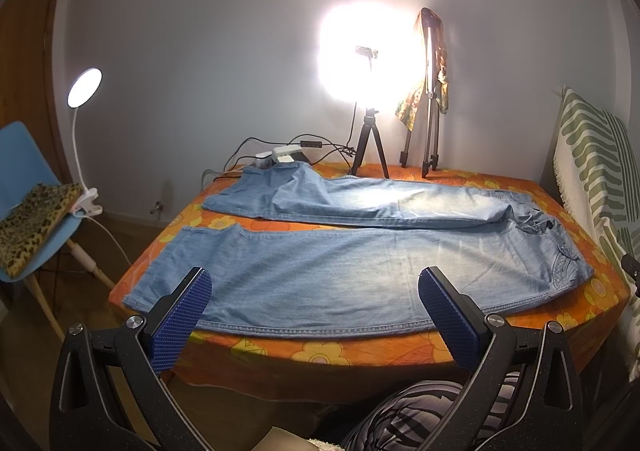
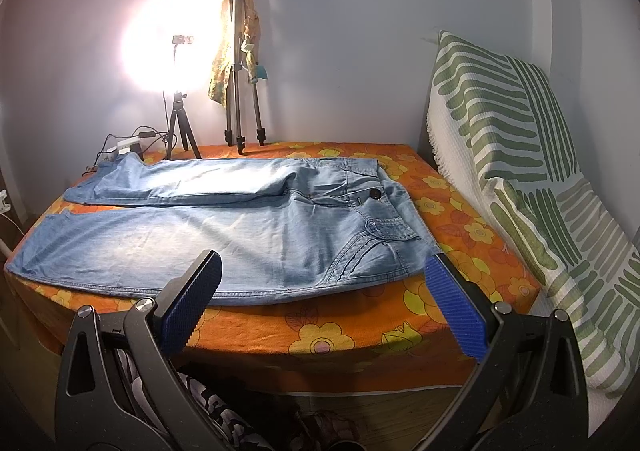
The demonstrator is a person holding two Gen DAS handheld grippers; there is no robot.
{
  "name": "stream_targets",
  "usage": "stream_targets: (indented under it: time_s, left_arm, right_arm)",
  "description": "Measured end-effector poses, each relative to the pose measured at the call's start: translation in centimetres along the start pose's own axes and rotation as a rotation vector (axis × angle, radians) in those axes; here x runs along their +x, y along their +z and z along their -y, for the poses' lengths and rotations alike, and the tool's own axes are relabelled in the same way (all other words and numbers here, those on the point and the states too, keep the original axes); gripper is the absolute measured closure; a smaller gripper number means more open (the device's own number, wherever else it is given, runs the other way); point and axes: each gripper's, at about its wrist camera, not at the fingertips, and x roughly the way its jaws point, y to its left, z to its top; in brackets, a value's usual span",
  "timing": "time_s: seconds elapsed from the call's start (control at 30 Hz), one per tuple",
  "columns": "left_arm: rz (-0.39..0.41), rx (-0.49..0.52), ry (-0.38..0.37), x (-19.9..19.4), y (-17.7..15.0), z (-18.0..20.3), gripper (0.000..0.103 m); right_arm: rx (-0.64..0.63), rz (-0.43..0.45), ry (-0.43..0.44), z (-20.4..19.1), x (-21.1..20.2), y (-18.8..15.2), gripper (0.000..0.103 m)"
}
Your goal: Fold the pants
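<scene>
Light blue jeans [image 1: 340,271] lie flat and spread out on a table with an orange flowered cloth [image 1: 320,351]. Their waist points right and both legs run left, the far leg [image 1: 360,199] angled away from the near one. In the right wrist view the jeans [image 2: 240,235] show the waistband button and a stitched pocket at the right. My left gripper [image 1: 314,283] hovers open above the near leg's front edge. My right gripper [image 2: 324,267] is open too, held over the near hip area by the table's front edge. Neither touches the cloth.
At the back of the table stand a small tripod with a bright ring light [image 1: 370,147], a taller tripod draped with a scarf [image 1: 428,91] and a power strip with cables [image 1: 280,155]. A green-striped blanket [image 2: 520,155] hangs at the right. A blue chair [image 1: 32,191] and clip lamp stand left.
</scene>
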Motion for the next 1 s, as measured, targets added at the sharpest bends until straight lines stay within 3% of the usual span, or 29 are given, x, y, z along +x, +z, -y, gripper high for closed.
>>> stream_targets:
  time_s: [1.0]
  left_arm:
    - [0.013, -0.009, 0.009, -0.5, -0.4, -1.0, 0.000]
  right_arm:
    - [-0.002, -0.003, -0.012, 0.1, -0.1, 0.1, 0.000]
